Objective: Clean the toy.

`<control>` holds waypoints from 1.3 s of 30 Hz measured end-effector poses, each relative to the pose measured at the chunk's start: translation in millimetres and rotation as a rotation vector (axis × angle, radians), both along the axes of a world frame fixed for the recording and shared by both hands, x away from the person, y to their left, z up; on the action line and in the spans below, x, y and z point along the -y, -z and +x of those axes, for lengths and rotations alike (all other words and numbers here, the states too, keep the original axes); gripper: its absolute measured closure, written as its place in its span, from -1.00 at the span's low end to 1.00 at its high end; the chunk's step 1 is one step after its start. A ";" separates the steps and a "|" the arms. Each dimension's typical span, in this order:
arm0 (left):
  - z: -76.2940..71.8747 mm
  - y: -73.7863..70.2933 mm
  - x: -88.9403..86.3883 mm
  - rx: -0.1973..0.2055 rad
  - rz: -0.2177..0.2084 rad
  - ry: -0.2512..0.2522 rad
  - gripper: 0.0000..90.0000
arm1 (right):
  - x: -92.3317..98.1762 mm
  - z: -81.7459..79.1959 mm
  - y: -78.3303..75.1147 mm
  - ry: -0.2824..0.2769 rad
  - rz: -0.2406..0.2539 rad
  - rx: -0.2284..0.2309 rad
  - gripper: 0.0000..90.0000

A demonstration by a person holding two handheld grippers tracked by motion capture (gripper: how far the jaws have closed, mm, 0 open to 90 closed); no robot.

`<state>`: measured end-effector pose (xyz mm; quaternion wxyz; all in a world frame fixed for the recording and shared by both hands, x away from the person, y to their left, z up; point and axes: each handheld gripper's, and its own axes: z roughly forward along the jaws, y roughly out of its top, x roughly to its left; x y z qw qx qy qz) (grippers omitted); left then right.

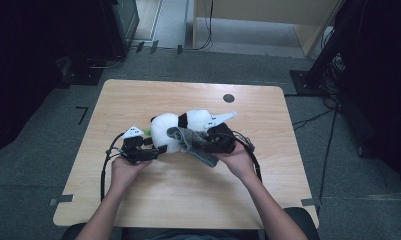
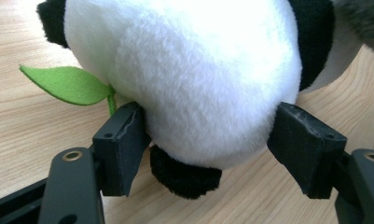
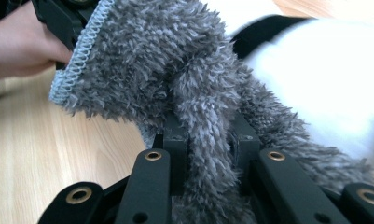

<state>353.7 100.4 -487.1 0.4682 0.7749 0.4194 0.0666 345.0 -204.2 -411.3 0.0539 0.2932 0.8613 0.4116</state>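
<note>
Grey fluffy cloth (image 3: 194,93) was clamped in right hand-held gripper (image 3: 207,135), draped against panda plush (image 2: 189,79) mid-counter (image 1: 188,195). Left hand-held gripper (image 2: 208,140) was held apart around plush.

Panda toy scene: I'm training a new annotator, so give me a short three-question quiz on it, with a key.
1. True or false: the right gripper is shut on the grey cloth.
2. Multiple choice: in the left gripper view, the panda toy sits (A) between the left gripper's jaws, (B) on top of one jaw, (C) far beyond both jaws.
3. Short answer: what colour is the leaf beside the panda toy?

Key
1. True: a fold of the cloth is pinched between its jaws.
2. A: one jaw touches the plush, the other stands just off it, so there is no firm grip.
3. Green.
</note>
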 end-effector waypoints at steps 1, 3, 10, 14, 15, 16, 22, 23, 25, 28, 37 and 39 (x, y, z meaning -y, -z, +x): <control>0.0 0.2 -0.1 0.005 0.005 0.004 -0.38 | 5.6 -1.1 -0.3 0.007 -0.003 0.006 0.65; -0.2 1.0 0.2 0.026 0.019 0.012 -0.39 | 22.6 -3.4 -1.2 0.036 0.002 0.003 0.64; 1.7 1.4 -1.5 0.036 0.013 0.013 -0.38 | 55.5 -5.5 -0.8 0.102 -0.002 -0.009 0.64; 1.8 0.5 -1.0 0.041 0.015 0.008 -0.36 | 70.2 -7.2 -1.3 0.126 0.015 -0.027 0.66; 2.4 0.0 -0.9 0.038 0.019 0.009 -0.36 | 71.2 -8.3 -2.3 0.122 0.022 -0.029 0.66; 2.8 -0.5 -0.8 0.036 0.020 0.008 -0.36 | 70.8 -9.6 -3.7 0.113 0.025 -0.032 0.66; 3.3 -0.9 -0.9 0.029 0.019 0.009 -0.36 | 44.5 -19.5 -7.2 0.006 0.020 -0.031 0.67; 3.4 -1.3 -1.3 0.027 0.017 0.009 -0.36 | 29.7 -22.2 -3.7 -0.039 0.002 -0.043 0.67; 3.5 -1.4 -1.4 0.021 0.011 0.007 -0.36 | 22.1 -23.5 -1.5 -0.060 -0.011 -0.047 0.67; 3.5 -3.5 -0.3 0.010 0.024 0.006 -0.35 | 1.7 -25.1 7.1 -0.115 -0.041 -0.065 0.67; 2.3 -6.3 1.7 0.010 0.037 -0.003 -0.33 | -41.1 -15.0 36.3 -0.205 -0.125 -0.112 0.67; 1.0 -6.4 2.3 0.013 0.042 -0.004 -0.33 | -49.0 -11.4 42.2 -0.208 -0.135 -0.116 0.67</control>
